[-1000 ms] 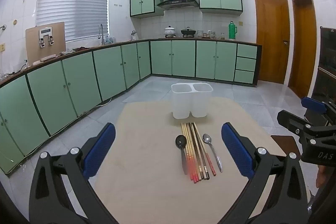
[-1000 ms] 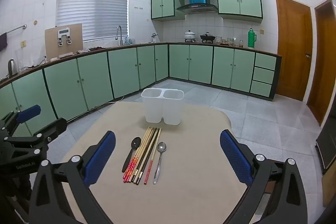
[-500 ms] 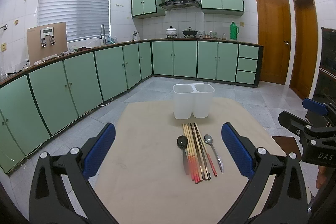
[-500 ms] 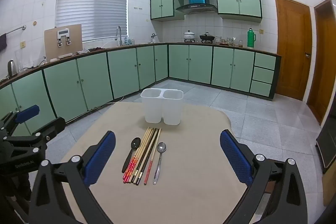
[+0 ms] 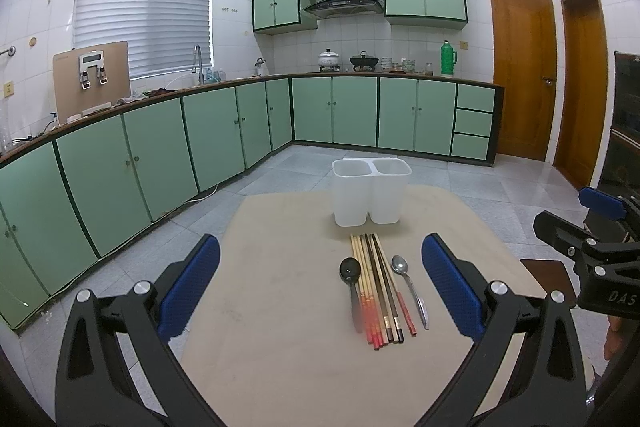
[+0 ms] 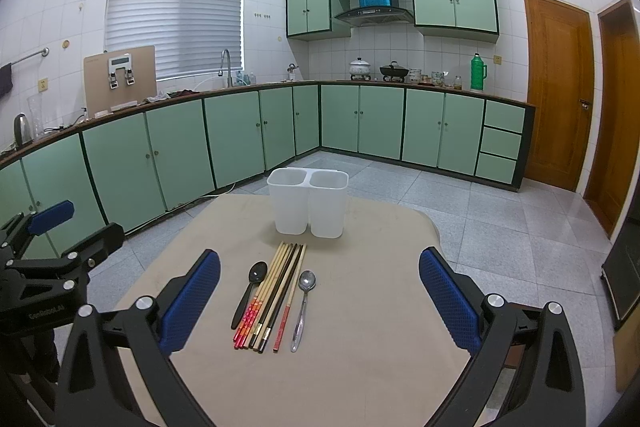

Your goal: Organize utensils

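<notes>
A white two-compartment utensil holder [image 5: 370,190] [image 6: 308,202] stands empty at the far side of the beige table [image 5: 280,307] [image 6: 360,347]. In front of it lie a black spoon [image 5: 352,283] [image 6: 250,291], several chopsticks [image 5: 378,291] [image 6: 274,295] side by side, and a metal spoon [image 5: 408,287] [image 6: 303,301]. My left gripper [image 5: 320,287] hovers open above the near table, left of the utensils. My right gripper [image 6: 320,295] is open too, held above the near table with the utensils lying in the view between its fingers. Neither holds anything.
Green kitchen cabinets run along the left and back walls beyond the table. Two wooden doors stand at the right. A dark brown stool top [image 5: 548,277] sits just past the table's right edge. Tiled floor surrounds the table.
Both views shift only slightly; the left gripper drifts a little to the left, so the utensils sit further right in its view. Nothing on the table moved.
</notes>
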